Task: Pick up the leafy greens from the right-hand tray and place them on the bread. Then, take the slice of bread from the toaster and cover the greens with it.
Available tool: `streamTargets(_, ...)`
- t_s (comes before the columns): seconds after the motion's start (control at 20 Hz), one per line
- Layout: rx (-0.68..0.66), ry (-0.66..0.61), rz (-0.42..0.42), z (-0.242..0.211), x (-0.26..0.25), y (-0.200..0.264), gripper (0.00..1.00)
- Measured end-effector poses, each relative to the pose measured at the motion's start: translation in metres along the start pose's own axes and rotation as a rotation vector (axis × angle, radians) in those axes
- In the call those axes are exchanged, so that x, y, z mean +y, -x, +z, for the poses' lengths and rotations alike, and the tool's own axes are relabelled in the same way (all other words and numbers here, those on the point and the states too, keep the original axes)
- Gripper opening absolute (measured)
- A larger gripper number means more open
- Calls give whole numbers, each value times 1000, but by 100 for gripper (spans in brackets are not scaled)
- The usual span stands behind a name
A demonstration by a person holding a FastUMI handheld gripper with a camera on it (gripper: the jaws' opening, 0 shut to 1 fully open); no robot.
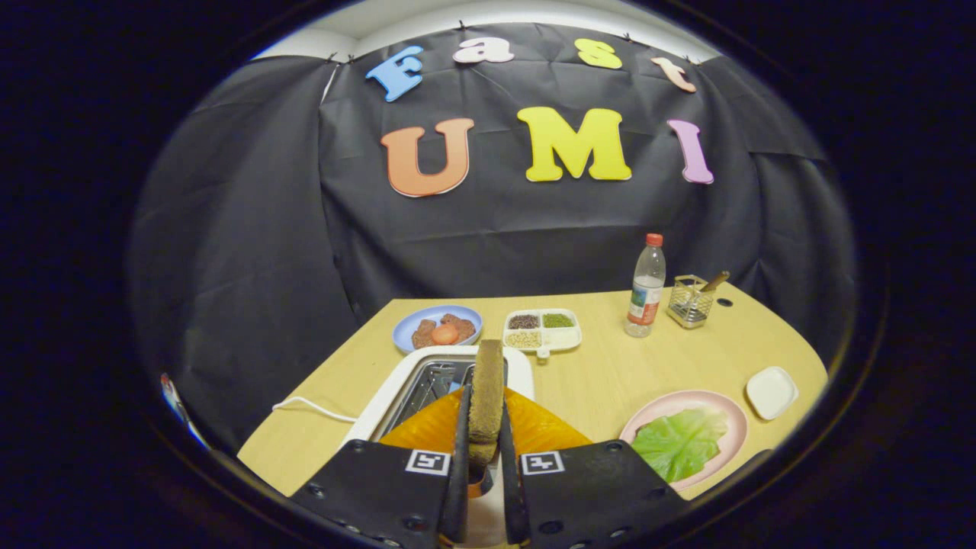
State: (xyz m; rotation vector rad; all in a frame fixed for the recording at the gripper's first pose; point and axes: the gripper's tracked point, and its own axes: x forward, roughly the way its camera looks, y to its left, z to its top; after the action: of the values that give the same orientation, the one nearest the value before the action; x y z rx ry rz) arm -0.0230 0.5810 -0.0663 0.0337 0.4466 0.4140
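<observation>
My gripper (485,431) is shut on a brown slice of bread (486,385). The slice stands on edge between the two black fingers (462,457) and sticks out ahead of them. Just beyond and below it is the white toaster (381,408) with its open slots (431,381). An orange surface (541,427) spreads out behind the fingers; I cannot tell what it is. To the right of the fingers lies a pink plate (733,415) with a green lettuce leaf (681,442) spread flat on it. Whatever is under the leaf is hidden.
Behind the toaster stand a blue plate of food (438,326) and a white compartment tray of grains (543,329). Further right are a clear bottle (646,286), a wire basket (690,303) and a small white dish (772,391). A white cord (313,408) runs left from the toaster.
</observation>
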Motion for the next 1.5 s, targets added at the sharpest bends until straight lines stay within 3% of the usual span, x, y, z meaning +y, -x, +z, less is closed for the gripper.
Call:
streamTargets(0.05, -4, 3, 6, 1, 1, 0, 19)
streamTargets(0.1, -5, 3, 16, 2, 3, 4, 11)
streamTargets(0.6, -165, -101, 129, 79, -20, 60, 11)
streamTargets(0.95, -254, -147, 35, 94, -106, 81, 11)
streamTargets(1.25, -217, -176, -58, 57, -177, 71, 11)
streamTargets(1.5, -176, -216, -82, 23, -203, 57, 11)
